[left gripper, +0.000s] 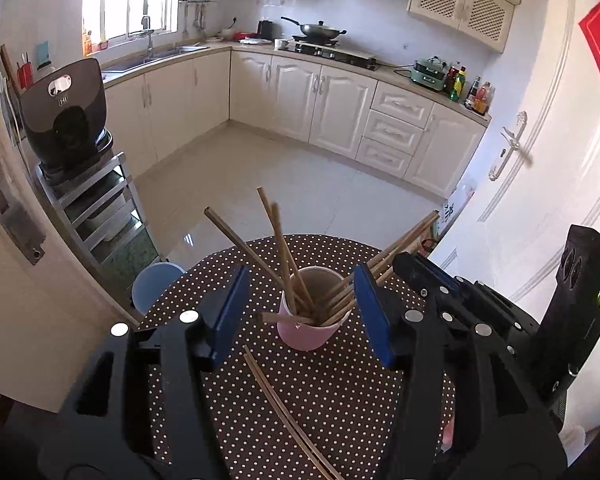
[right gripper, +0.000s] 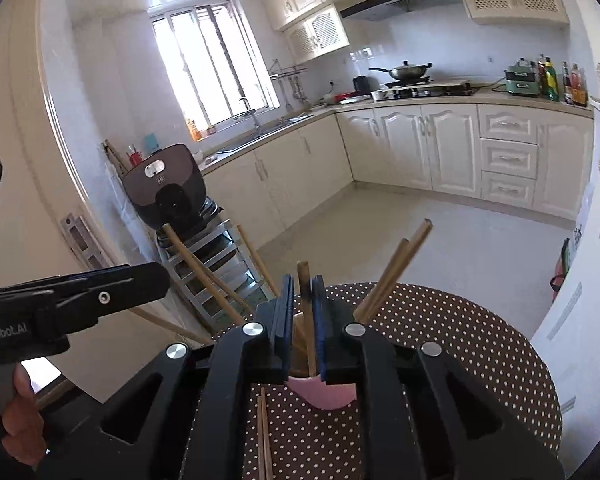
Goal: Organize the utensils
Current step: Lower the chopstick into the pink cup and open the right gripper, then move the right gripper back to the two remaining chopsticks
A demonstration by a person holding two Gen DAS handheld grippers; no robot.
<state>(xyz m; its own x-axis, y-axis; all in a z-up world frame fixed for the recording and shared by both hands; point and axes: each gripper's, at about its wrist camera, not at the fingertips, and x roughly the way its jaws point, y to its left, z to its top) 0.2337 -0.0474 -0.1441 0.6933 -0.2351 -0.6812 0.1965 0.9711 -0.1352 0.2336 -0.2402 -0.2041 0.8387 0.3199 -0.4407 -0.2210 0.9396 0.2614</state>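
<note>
A pink cup (left gripper: 308, 332) stands on the round dotted tablecloth (left gripper: 340, 400) with several wooden chopsticks (left gripper: 284, 256) leaning out of it. My left gripper (left gripper: 300, 308) is open, its blue pads wide on either side of the cup and touching nothing. My right gripper (right gripper: 302, 312) hangs over the pink cup (right gripper: 324, 394) with its jaws a narrow gap apart. One upright chopstick (right gripper: 306, 300) stands between the pads, with a slit showing on its left. Two loose chopsticks (left gripper: 284, 412) lie on the cloth in front of the cup. The right gripper (left gripper: 410, 264) shows beside the cup's right.
A metal rack (left gripper: 96, 200) carrying a dark rice cooker (left gripper: 68, 120) stands left of the table, with a pale blue stool (left gripper: 156, 284) by the table edge. A white door (left gripper: 520, 184) is close on the right. A hand (right gripper: 20, 420) holds the left gripper's body.
</note>
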